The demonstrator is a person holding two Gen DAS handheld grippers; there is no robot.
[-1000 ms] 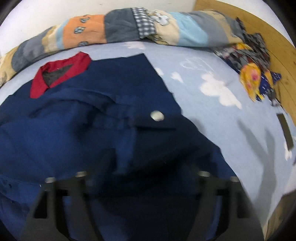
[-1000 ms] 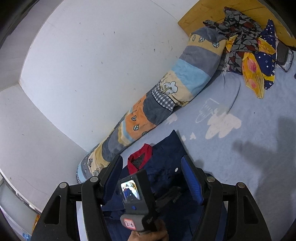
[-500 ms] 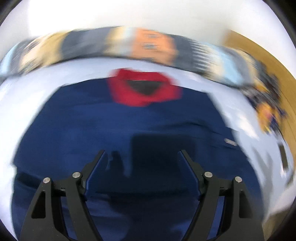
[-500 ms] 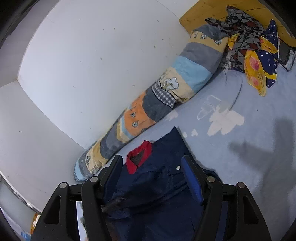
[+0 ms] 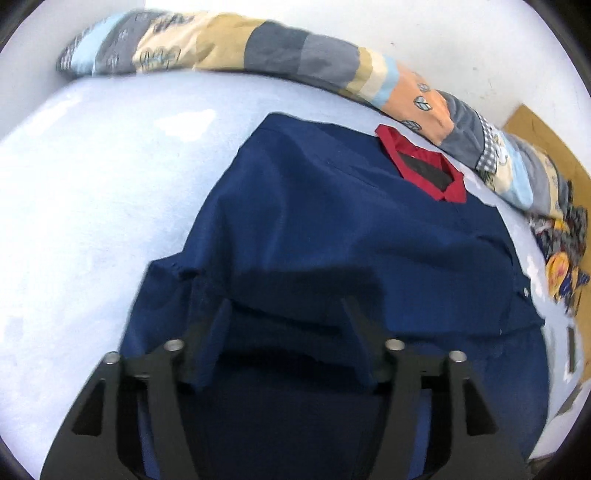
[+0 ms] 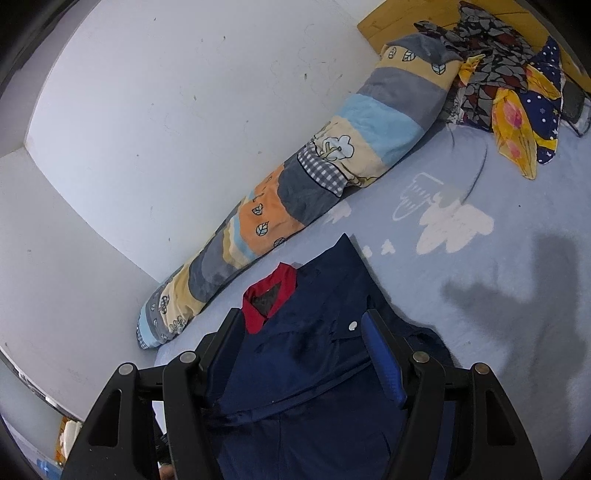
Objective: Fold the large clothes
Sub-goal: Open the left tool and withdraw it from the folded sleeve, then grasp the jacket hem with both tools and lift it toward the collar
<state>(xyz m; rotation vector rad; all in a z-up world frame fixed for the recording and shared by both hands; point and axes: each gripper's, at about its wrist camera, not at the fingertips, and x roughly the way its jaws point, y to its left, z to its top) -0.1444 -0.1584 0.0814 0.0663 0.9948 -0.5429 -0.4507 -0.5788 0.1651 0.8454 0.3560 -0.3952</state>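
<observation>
The navy jacket [image 5: 351, 236] is lying spread on the bed [image 5: 92, 192], its red collar [image 5: 424, 166] pointing toward the far edge, where a patchwork bolster [image 6: 295, 192] is running along the white wall [image 6: 166, 92]. The left tool [image 5: 286, 325] is hovering low over the near part of the jacket, toward the garment's left side in that view; its jaws are closing, with a raised fold of navy cloth sitting between the fingers [image 5: 218, 332], though the blur is hiding whether the pads are pressing on it. The jacket is filling the frame directly ahead of and beneath this tool, with bare sheet lying to the left of it. The right tool [image 6: 303, 347] is standing with its jaws spread apart and gripping nothing; the jacket is lying below and ahead of it, the collar showing just beyond its left finger [image 6: 225, 347] and a silver snap button [image 6: 352, 325] just inside its blue-padded right finger [image 6: 384, 362]. Whether this tool is touching the cloth cannot be told. A heap of patterned clothes [image 6: 509, 92] is sitting at the far right corner of the bed, well apart from the jacket, beside a wooden headboard [image 6: 406, 18].
</observation>
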